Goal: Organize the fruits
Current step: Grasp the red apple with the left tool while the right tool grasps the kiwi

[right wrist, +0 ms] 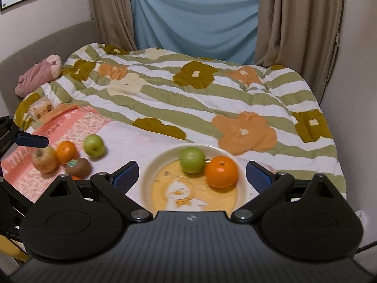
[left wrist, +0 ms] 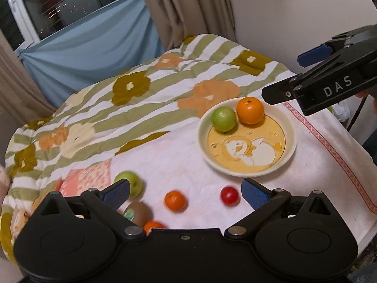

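A: What does the plate [left wrist: 247, 172] hold?

B: A green apple [left wrist: 223, 119] and an orange [left wrist: 250, 110], touching, at its far rim. In the right wrist view the same plate [right wrist: 150, 172] lies between the fingers, with the apple [right wrist: 192, 160] left of the orange [right wrist: 221, 171]. A duck drawing fills the plate's yellow centre.

A: Where is the loose fruit?

B: On the white towel [left wrist: 306, 165], left of the plate. Left wrist view: a second apple [left wrist: 134, 181] partly behind the left finger, a kiwi [left wrist: 139, 212] with a sticker, a small orange [left wrist: 175, 200], a red fruit [left wrist: 229, 195], and another orange piece [left wrist: 153, 226] at the gripper body's edge. Right wrist view: the second apple [right wrist: 94, 145], an orange [right wrist: 66, 152], the kiwi [right wrist: 77, 167] and a tan apple [right wrist: 44, 159] clustered together.

A: State of the tools?

B: The left gripper [left wrist: 185, 192] is spread wide and empty, above the loose fruit. The right gripper [right wrist: 192, 173] is likewise spread wide and empty, above the plate; from the left wrist it appears at the upper right, marked "DAS".

A: Surroundings?

B: A striped floral quilt [right wrist: 188, 99] lies beyond the towel, with curtains [right wrist: 294, 23] and a blue cloth [right wrist: 195, 23] behind it.
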{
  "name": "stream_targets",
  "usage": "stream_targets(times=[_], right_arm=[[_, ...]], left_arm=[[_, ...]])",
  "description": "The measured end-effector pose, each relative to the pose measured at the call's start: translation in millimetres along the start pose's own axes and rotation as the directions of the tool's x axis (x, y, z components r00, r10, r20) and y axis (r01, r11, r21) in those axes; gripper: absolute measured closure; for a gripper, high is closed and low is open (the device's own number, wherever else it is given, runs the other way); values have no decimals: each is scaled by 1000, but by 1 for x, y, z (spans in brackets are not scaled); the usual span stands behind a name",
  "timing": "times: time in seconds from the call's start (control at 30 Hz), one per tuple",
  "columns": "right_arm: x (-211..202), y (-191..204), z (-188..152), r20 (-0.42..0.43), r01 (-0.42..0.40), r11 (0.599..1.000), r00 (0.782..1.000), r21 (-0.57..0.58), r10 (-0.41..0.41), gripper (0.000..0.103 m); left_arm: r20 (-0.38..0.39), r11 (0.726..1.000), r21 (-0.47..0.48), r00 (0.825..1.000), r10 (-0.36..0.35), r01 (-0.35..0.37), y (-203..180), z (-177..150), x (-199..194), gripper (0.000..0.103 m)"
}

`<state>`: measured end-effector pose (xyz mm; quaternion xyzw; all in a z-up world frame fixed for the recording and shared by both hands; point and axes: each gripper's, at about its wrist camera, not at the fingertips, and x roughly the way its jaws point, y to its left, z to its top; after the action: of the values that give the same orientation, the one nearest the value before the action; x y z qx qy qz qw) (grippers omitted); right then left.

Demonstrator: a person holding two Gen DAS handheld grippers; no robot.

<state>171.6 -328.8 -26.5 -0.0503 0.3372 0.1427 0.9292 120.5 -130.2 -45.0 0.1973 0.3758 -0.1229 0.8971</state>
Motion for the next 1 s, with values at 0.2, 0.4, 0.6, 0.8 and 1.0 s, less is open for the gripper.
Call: stream_targets(times=[0.2,0.4,0.6,0.8,1.0], right_arm=[[-26,51,6,7,-8,999,1000,44,8,0],[-33,109,7,5,-11,996,1000,90,10,0],[-20,162,4,-15,-1,996,1000,88,3,0],[10,201,0,-34,8,994,999,111,-4,0],[49,228,-12,-60,43,994,998,105,-37,0]], left_arm=[[39,997,-72,999,22,-19,34,-26,-41,1],[53,988,-147,997,64,-56,79,-58,-60,1],[46,980,-184,995,88,-79,128,-84,-57,1],[40,979,-193,996,75,-66,169,-108,-35,1],[21,991,-132,999,28,-25,185,-126,6,8]])
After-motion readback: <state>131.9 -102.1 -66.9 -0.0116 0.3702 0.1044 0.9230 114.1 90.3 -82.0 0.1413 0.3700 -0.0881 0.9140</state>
